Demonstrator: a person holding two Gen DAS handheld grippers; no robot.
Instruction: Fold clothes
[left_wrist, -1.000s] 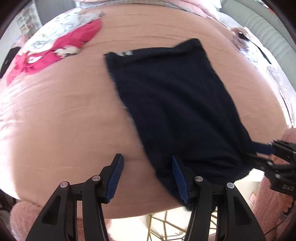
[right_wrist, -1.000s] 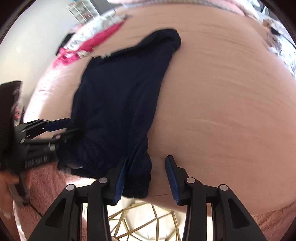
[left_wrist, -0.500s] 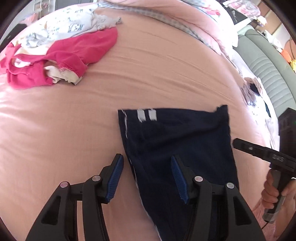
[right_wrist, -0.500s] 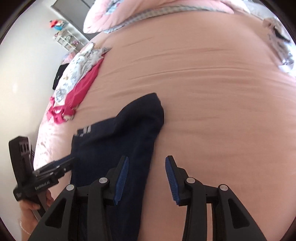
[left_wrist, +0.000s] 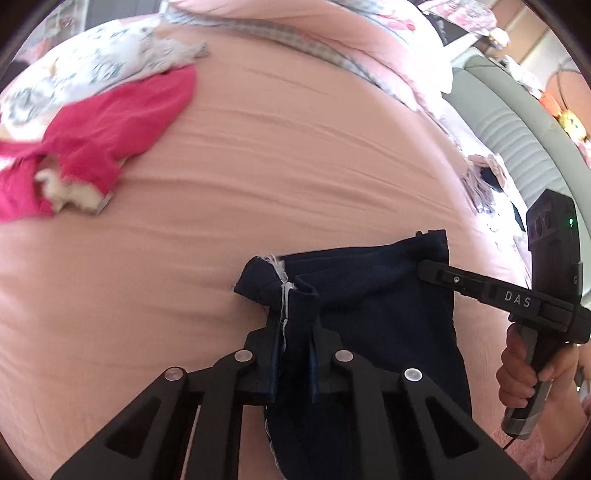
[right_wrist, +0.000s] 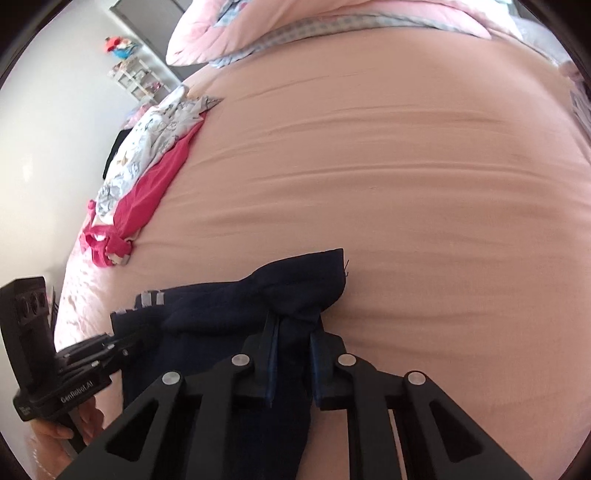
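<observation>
While both jaws were closing, the left gripper (left_wrist: 293, 332) pinched the navy garment's (left_wrist: 369, 314) frayed corner | right gripper (right_wrist: 293, 339) pinched its other corner at 3 o'clock | garment dark, bunched, on the pink bedsheet (left_wrist: 277, 166) | red clothes (left_wrist: 103, 125) at 10 o'clock | no container visible.

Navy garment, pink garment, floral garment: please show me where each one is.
Navy garment (left_wrist: 384, 306), left wrist view, on its flat middle.
Pink garment (left_wrist: 122, 122), left wrist view, on its broad panel.
Floral garment (right_wrist: 155, 136), right wrist view, on its middle.

"DAS" on right tongs (left_wrist: 424, 271); "GenRobot.AI" on left tongs (right_wrist: 122, 341)
</observation>
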